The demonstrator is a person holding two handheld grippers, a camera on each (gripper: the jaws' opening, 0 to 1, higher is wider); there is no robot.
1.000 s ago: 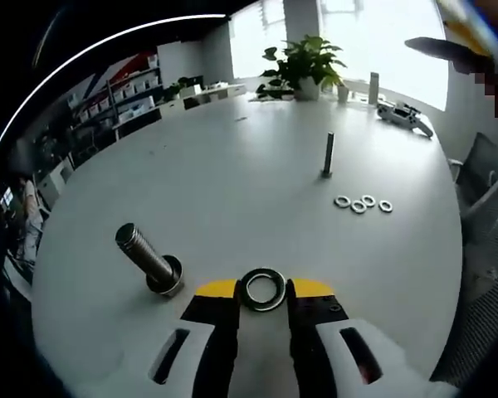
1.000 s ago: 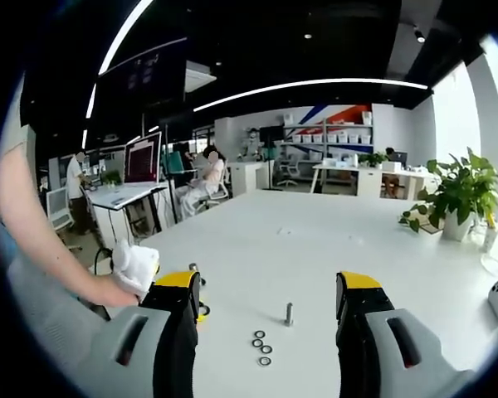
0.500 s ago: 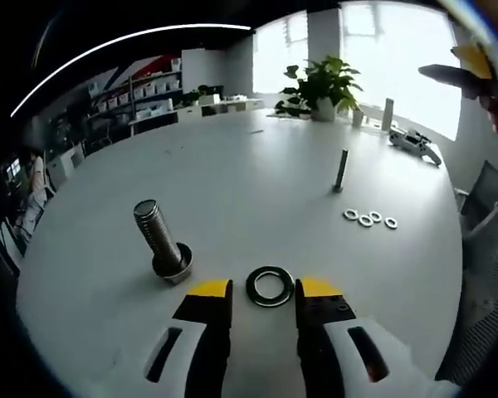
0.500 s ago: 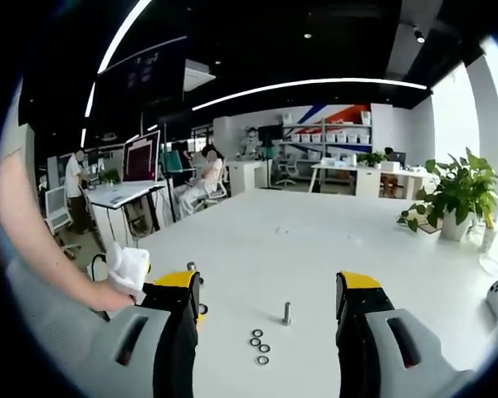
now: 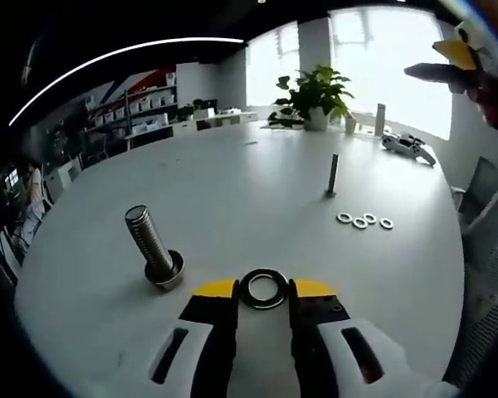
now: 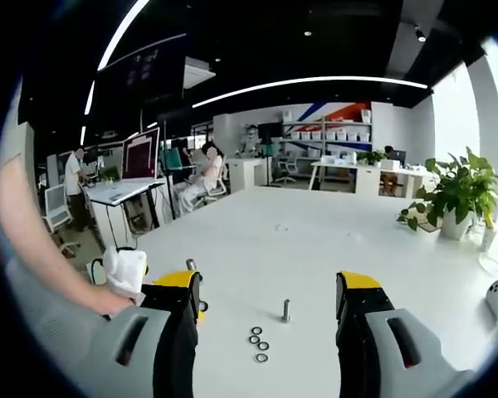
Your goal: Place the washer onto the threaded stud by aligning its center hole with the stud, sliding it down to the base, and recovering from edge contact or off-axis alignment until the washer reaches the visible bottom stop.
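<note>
A large steel washer (image 5: 264, 288) sits flat between the yellow tips of my left gripper (image 5: 264, 292), and both jaws touch its rim. The thick threaded stud (image 5: 152, 245) stands on its wide base to the left of the washer, a short way off, with nothing on it. My right gripper (image 6: 267, 292) is held high over the white table (image 6: 315, 249), open and holding nothing. Its yellow tip (image 5: 458, 55) shows at the top right of the left gripper view.
A thin stud (image 5: 330, 176) stands further out, with three small washers (image 5: 364, 221) in a row near it; they also appear as the thin stud (image 6: 286, 311) and small washers (image 6: 258, 344). A potted plant (image 5: 314, 87) and a spare gripper (image 5: 408, 144) sit at the table's far edge. A gloved hand (image 6: 124, 269) is at left.
Half a second ago the left jaws stood apart from the washer on the table; now they have closed onto its rim. The right gripper has stayed still.
</note>
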